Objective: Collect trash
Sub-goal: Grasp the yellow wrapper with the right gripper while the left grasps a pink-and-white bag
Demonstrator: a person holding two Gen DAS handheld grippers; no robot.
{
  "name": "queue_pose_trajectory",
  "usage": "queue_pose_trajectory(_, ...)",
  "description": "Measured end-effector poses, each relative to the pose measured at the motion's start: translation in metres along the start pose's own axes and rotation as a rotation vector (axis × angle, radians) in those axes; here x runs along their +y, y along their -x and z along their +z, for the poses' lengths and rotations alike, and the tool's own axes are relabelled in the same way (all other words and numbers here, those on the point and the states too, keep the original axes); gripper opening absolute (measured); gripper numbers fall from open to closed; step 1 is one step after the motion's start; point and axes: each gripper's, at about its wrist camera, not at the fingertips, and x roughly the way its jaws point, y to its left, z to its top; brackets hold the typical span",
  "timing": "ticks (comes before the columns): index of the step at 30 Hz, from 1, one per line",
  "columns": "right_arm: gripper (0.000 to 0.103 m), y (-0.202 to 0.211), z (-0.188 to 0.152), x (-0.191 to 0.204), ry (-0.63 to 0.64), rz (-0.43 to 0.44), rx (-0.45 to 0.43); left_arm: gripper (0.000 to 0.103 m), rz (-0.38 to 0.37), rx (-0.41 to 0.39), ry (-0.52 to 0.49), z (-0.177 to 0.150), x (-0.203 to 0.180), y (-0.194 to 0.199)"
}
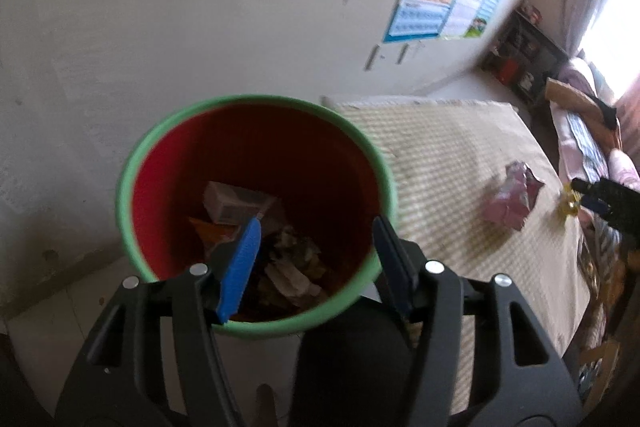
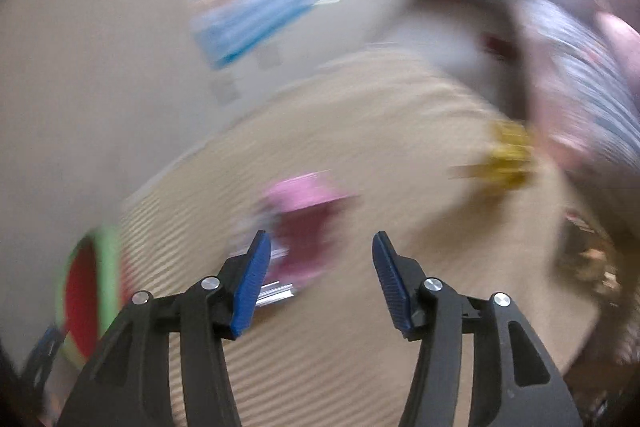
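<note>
Trash run looks roughly mid-way, judging by what's already in the bucket (image 1: 256, 99); red inside, green rim, sitting at the edge of the bench (image 1: 452, 163) with its woven straw-coloured mat. Left claw (image 1: 316, 227) hangs right over the bucket mouth, jaws about half open with nothing between them; below it there's a small carton, an orange wrapper and crumpled paper at the bottom, so my guess is this one's just done a drop.

Right claw (image 2: 320, 239) is also parted about halfway and empty; its view is badly smeared, so take details with salt. Pink snack bag (image 2: 304, 223) lies on the mat dead ahead at 12 o'clock, just past the fingertips, not touching them as far as I can tell; yellow wrapper (image 2: 506, 157) sits further off around 2 o'clock, well apart from the pink one. From the left camera the pink bag (image 1: 510, 199) is at 3 o'clock of the bucket, with the right claw's tip near the yellow bit.

Next move, I reckon: right claw needs to straddle the pink bag and pinch it; crinkly foil, so grab a fold rather than the flat face, then carry it over to the bucket at 9 o'clock.
</note>
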Motion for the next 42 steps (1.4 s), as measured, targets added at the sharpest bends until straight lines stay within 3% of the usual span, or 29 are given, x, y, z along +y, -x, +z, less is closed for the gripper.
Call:
queue_pose_trajectory(5, 0.056, -0.024, 0.037, -0.111, -0.247, -0.148, -0.038, 0.059, -0.040, 0.030, -0.072, 0.000, -0.043, -0.011)
queue_pose_trajectory(13, 0.063, -0.067, 0.058, -0.182, -0.460, -0.137, 0.052, 0.063, -0.113, 0.046, -0.193, -0.001, -0.109, -0.018)
queue_pose_trajectory(15, 0.063, -0.074, 0.060, -0.186, -0.484, -0.081, 0.066, 0.064, -0.121, 0.051, -0.205, -0.001, -0.120, -0.020)
queue_pose_trajectory(19, 0.045, -0.074, 0.067, -0.182, -0.475, -0.008, 0.095, 0.064, -0.185, 0.066, -0.223, 0.006, -0.148, -0.032)
queue_pose_trajectory(23, 0.044, -0.071, 0.070, -0.178, -0.418, 0.032, 0.128, 0.069, -0.239, 0.056, -0.305, 0.014, -0.188, -0.048)
queue_pose_trajectory(27, 0.052, -0.073, 0.065, -0.190, -0.480, 0.066, 0.143, 0.072, -0.247, 0.055, -0.416, 0.021, -0.229, -0.080)
queue_pose_trajectory(34, 0.068, -0.077, 0.052, -0.204, -0.608, 0.137, 0.172, 0.071, -0.139, 0.188, -0.500, 0.017, -0.263, -0.152)
queue_pose_trajectory(35, 0.069, -0.078, 0.050, -0.205, -0.630, 0.149, 0.172, 0.062, -0.134, 0.194, -0.501, 0.016, -0.263, -0.154)
queue_pose_trajectory(36, 0.069, -0.078, 0.049, -0.206, -0.643, 0.156, 0.171, 0.046, -0.135, 0.207, -0.499, 0.015, -0.262, -0.156)
queue_pose_trajectory(37, 0.067, -0.078, 0.049, -0.206, -0.647, 0.160, 0.170, 0.040, -0.142, 0.231, -0.496, 0.013, -0.261, -0.158)
queue_pose_trajectory(39, 0.056, -0.076, 0.052, -0.200, -0.610, 0.160, 0.155, 0.037, -0.159, 0.227, -0.494, 0.010, -0.259, -0.153)
queue_pose_trajectory(42, 0.052, -0.068, 0.060, -0.185, -0.506, 0.121, 0.151, 0.036, -0.194, 0.199, -0.482, 0.006, -0.252, -0.134)
